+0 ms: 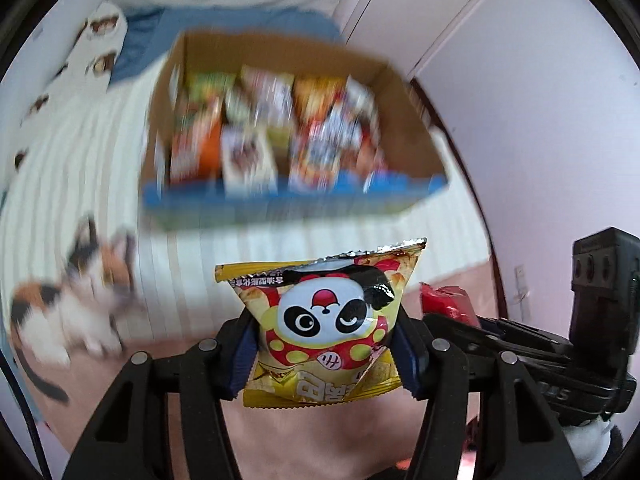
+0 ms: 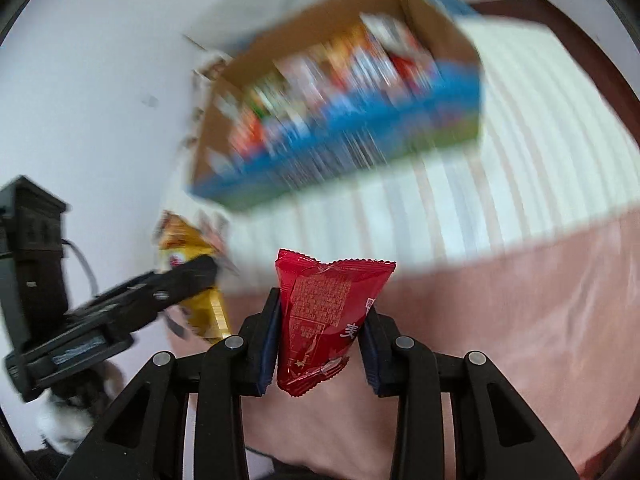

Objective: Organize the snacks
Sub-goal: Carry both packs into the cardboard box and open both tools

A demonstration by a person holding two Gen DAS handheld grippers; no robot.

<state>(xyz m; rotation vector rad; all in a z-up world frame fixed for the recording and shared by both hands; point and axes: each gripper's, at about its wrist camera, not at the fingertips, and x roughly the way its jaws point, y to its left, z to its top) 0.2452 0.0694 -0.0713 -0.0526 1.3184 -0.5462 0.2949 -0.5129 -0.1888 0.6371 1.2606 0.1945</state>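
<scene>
My left gripper (image 1: 326, 344) is shut on a yellow panda snack bag (image 1: 324, 320), held in the air in front of a cardboard box (image 1: 296, 196) with a blue front wall that holds several snack packets. My right gripper (image 2: 324, 320) is shut on a red snack packet (image 2: 324, 312), also held short of the box (image 2: 344, 128). The right gripper with its red packet (image 1: 444, 304) shows at the right of the left wrist view. The left gripper with the yellow bag (image 2: 200, 280) shows at the left of the right wrist view. The box is motion-blurred.
The box rests on a white striped bed cover (image 1: 68, 184) over a pink sheet (image 2: 520, 320). A calico cat toy (image 1: 80, 300) lies at the left of the bed. A blue cloth (image 1: 140, 40) and white wardrobe doors (image 1: 500, 60) lie behind.
</scene>
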